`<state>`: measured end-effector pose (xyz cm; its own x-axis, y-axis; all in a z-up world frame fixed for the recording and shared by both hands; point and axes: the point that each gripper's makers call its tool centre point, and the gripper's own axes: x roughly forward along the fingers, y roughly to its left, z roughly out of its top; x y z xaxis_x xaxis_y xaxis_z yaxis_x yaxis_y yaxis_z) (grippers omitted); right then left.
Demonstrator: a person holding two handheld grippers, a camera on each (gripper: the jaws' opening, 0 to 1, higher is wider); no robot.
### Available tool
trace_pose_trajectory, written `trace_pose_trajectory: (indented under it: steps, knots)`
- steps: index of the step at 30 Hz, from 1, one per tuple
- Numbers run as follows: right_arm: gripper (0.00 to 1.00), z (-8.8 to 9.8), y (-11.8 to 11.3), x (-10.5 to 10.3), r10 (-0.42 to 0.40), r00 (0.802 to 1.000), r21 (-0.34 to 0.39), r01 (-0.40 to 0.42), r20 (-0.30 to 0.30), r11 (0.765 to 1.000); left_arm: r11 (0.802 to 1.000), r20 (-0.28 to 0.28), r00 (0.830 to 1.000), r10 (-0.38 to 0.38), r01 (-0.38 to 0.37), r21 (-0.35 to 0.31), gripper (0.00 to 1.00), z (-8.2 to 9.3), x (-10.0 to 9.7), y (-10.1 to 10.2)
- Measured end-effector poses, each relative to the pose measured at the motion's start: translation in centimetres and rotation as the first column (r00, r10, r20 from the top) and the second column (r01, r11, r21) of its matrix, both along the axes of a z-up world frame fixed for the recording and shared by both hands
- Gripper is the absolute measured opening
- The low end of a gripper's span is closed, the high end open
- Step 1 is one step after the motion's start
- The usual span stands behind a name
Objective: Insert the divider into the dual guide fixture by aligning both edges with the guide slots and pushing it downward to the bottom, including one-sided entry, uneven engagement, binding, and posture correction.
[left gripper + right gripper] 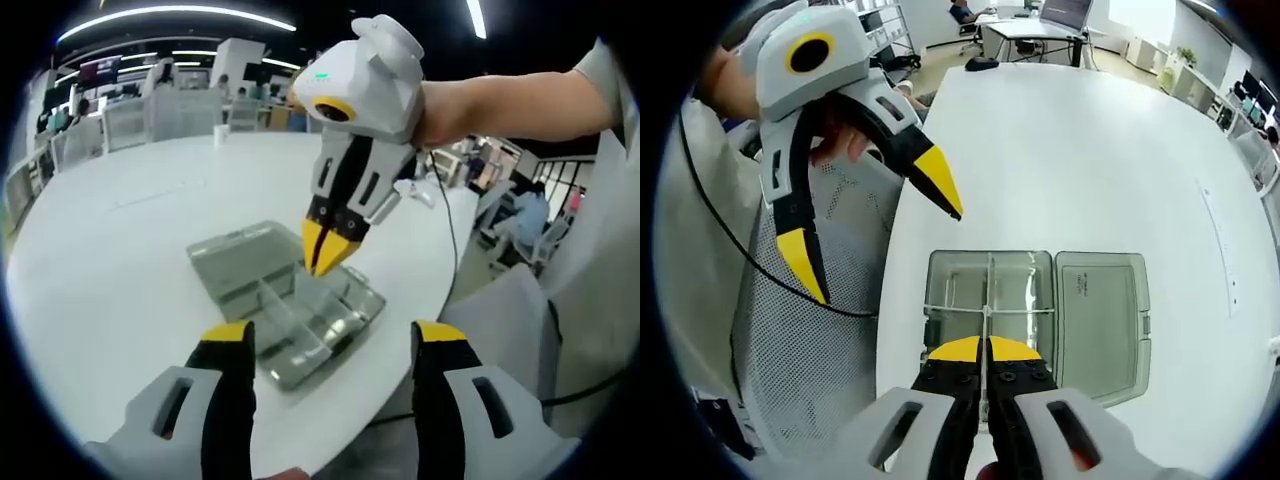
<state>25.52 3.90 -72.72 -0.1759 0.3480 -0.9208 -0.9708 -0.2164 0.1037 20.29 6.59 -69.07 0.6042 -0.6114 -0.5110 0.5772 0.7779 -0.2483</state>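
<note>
A clear plastic box (262,322) with guide slots lies on the white table (120,260), its lid (1102,310) folded open beside the tray (952,285). A thin clear divider (986,300) stands on edge along the tray's middle, crossing another clear strip. My right gripper (985,350) is shut on the divider's near end. From the left gripper view, the right gripper (330,255) points straight down into the tray with its yellow tips together. My left gripper (332,340) is open and holds nothing. It hovers off the table's edge beside the box, seen as the left gripper (872,225).
The box sits near the table's rim (902,300). A grey mesh chair (820,340) and a black cable (730,240) lie just past that edge. A person's forearm (500,100) reaches over the table. Desks and chairs (1040,20) stand farther back.
</note>
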Motion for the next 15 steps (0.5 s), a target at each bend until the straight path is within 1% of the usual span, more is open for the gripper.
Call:
trace_pose_trajectory:
  steps: [8,10,12,14,15]
  knots:
    - [0.0,0.3,0.34,-0.22,-0.005,1.0,0.021,0.005,-0.005,1.0,1.0,-0.001,1.0,-0.003,0.003,0.001,0.62,0.03,-0.14,-0.11]
    - [0.0,0.35,0.33,-0.21,0.005,1.0,0.017,-0.005,0.002,1.0,1.0,-0.001,1.0,-0.004,0.004,0.002,0.62,0.03,-0.16,-0.16]
    - [0.0,0.32,0.45,-0.33,-0.003,1.0,0.021,0.003,-0.008,1.0,1.0,0.0,1.0,-0.005,0.005,0.002,0.62,0.03,-0.17,-0.21]
    - [0.0,0.29,0.42,-0.15,0.001,1.0,0.019,-0.001,0.003,1.0,1.0,0.001,1.0,-0.005,0.005,0.001,0.61,0.09,-0.17,-0.25]
    - [0.0,0.19,0.36,-0.18,-0.001,1.0,0.016,0.001,-0.002,1.0,1.0,0.0,1.0,-0.005,0.005,0.001,0.61,0.11,-0.18,-0.26]
